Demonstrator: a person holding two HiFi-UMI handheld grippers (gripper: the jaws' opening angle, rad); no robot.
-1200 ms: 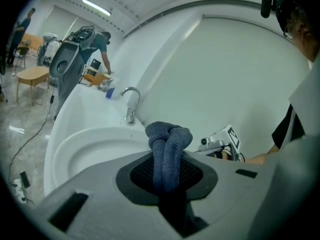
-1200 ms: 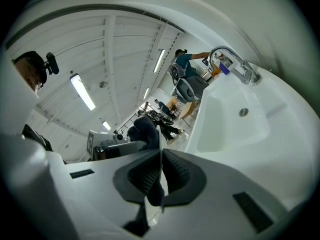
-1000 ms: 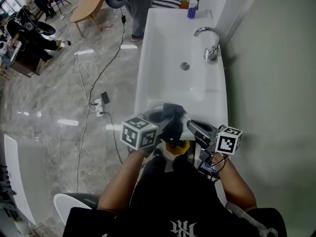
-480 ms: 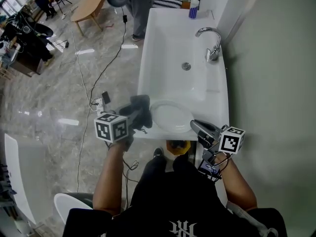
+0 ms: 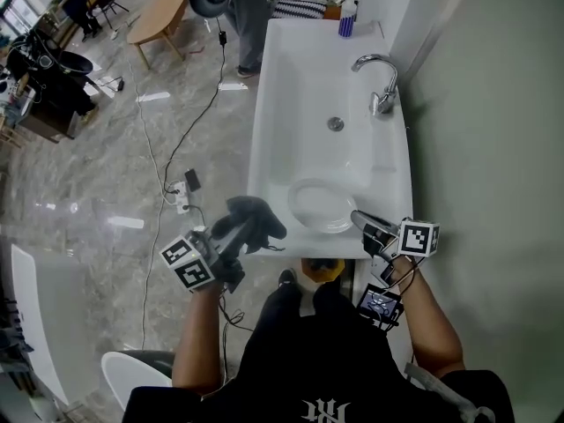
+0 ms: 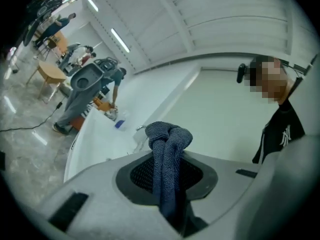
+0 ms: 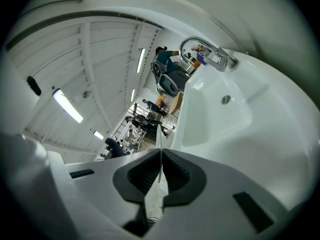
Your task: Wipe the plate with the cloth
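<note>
Left gripper [image 5: 227, 239] pinched the limp dark knitted cloth [image 5: 256, 218]; right gripper [image 5: 363, 223] clamped the stiff, probably fragile round white plate [image 5: 317, 203] by its rim.

The plate [image 5: 322, 205] was white, round and shallow. It lay face up at the near end of the sink [image 5: 264, 104], with its rim on the person's side pinched between the closed jaws of the right gripper [image 5: 366, 225]. The cloth [image 5: 253, 219] was a dark blue-grey knit, bunched and doubled over on itself. It was clamped in the left gripper [image 5: 231, 241], out past the sink's left edge and apart from the plate.
</note>
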